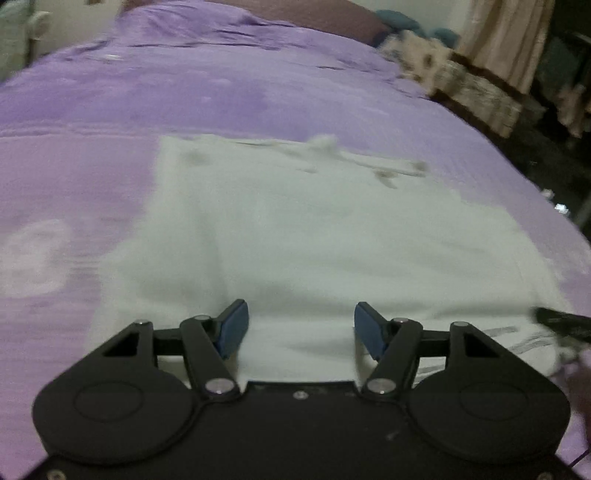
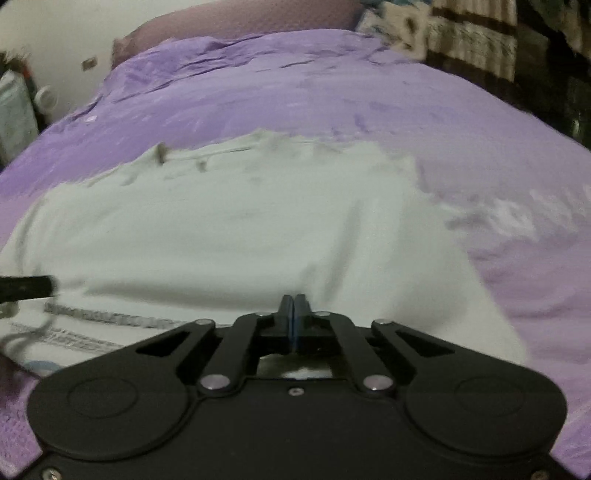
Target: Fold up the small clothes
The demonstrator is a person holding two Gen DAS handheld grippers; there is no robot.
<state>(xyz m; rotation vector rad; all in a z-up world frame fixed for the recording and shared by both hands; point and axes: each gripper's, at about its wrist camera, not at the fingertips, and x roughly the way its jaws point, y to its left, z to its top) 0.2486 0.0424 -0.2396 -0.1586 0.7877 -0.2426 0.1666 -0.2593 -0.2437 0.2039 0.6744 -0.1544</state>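
A white garment [image 1: 314,240] lies spread flat on a purple bed sheet [image 1: 184,92], with grey printed lettering [image 2: 92,321] near its front edge. My left gripper [image 1: 301,325] hangs open just over the garment's near part; nothing is between its blue pads. My right gripper [image 2: 294,301] is shut, its tips at a shadowed fold line of the garment [image 2: 240,229]. Creases run toward those tips, but no cloth shows between the pads. A dark tip of the right gripper [image 1: 561,323] shows at the right edge of the left wrist view. A finger [image 2: 26,288] of the left gripper shows at the left edge of the right wrist view.
The purple sheet [image 2: 369,92] stretches far beyond the garment on all sides. A patterned brown and cream blanket [image 1: 461,85] lies along the bed's far right edge, with a curtain [image 1: 506,33] behind it. The bed drops off to a dark floor [image 1: 535,155] on the right.
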